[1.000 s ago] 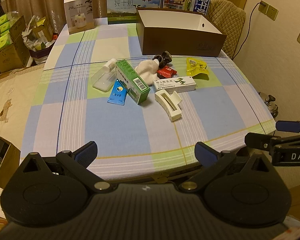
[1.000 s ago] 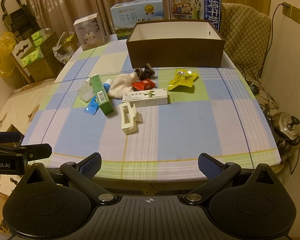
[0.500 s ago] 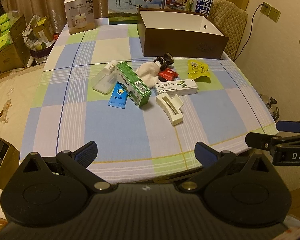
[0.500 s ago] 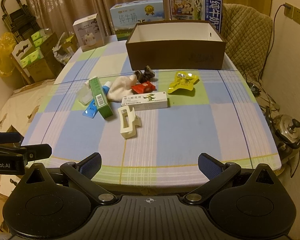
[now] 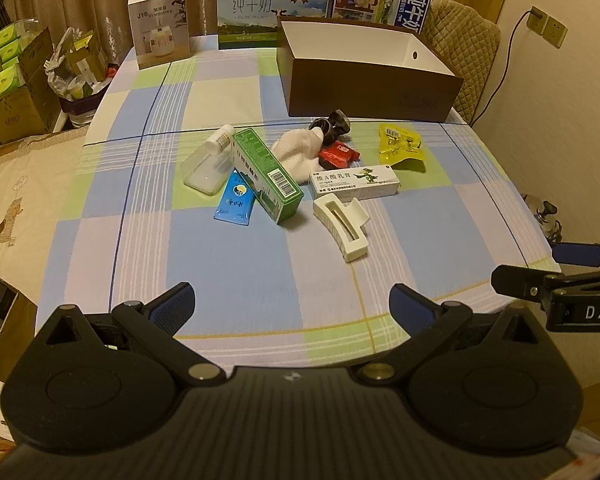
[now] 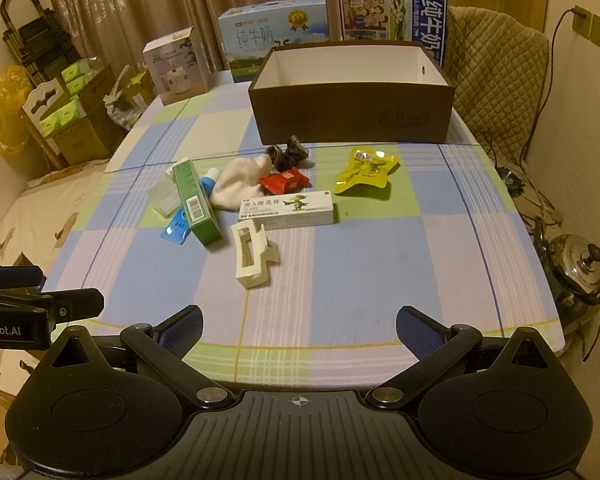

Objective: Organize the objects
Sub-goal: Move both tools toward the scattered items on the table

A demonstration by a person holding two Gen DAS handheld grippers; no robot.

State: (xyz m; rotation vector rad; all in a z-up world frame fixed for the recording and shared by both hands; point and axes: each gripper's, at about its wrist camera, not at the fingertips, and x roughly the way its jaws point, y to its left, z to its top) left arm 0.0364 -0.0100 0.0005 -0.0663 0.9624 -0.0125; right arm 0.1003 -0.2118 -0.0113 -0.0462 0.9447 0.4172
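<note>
Both claws, left claw (image 5: 291,300) and right claw (image 6: 299,322), hung wide open and empty at the table's (image 6: 380,272) near edge; best start was the nearest item, the white hair clip (image 6: 252,253).

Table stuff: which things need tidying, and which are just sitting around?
To tidy: green box, white hair clip, ointment box, yellow packet, red packet, into the brown box.

Just there: humidifier box, milk cartons.
</note>
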